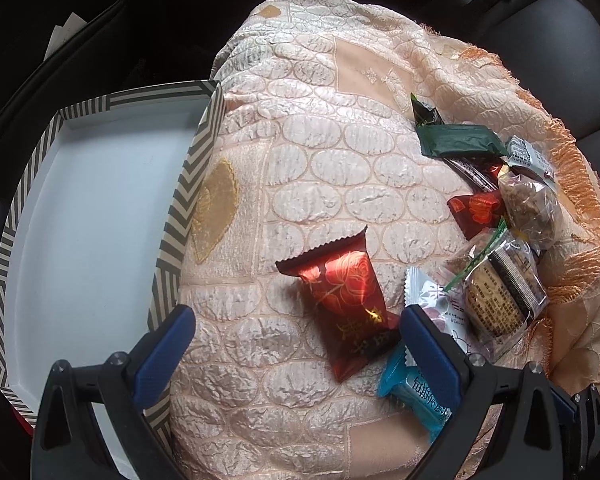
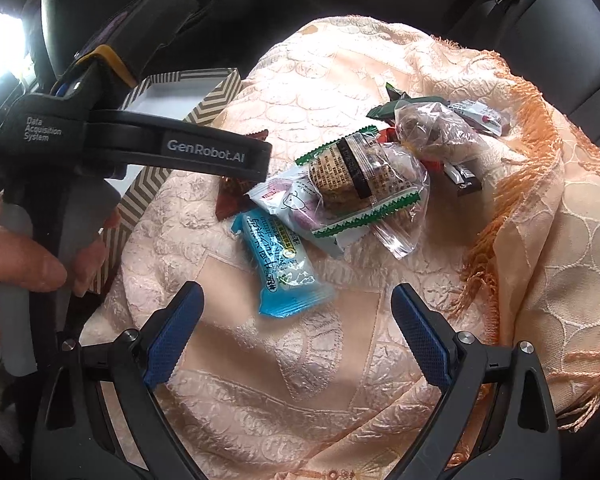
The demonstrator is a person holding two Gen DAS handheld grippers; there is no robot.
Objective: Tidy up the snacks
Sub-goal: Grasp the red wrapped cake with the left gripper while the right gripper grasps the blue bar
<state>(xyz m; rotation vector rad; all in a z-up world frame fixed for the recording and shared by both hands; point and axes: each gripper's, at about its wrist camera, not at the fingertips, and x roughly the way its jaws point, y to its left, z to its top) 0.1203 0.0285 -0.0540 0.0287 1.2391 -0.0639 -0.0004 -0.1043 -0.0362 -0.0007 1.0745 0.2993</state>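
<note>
Snacks lie on the peach quilted cloth (image 1: 300, 152), approx nine packets: two red rose packets (image 1: 346, 302), one blue packet (image 2: 282, 266), one white-purple packet (image 2: 288, 200), one clear cookie pack w/ green edges (image 2: 360, 178), two green packets (image 1: 458, 140), one clear bag of brown bits (image 1: 530, 210), one white label packet (image 1: 530, 154). Striped box (image 1: 80, 208), one only, sits at cloth's left edge, empty inside. Your left gripper (image 1: 296, 344) has jaws wide apart, holding nothing; right pad touches the near red packet. Your right gripper (image 2: 298, 336) also gapes empty, blue packet just ahead. Bare cloth between box and pile.
</note>
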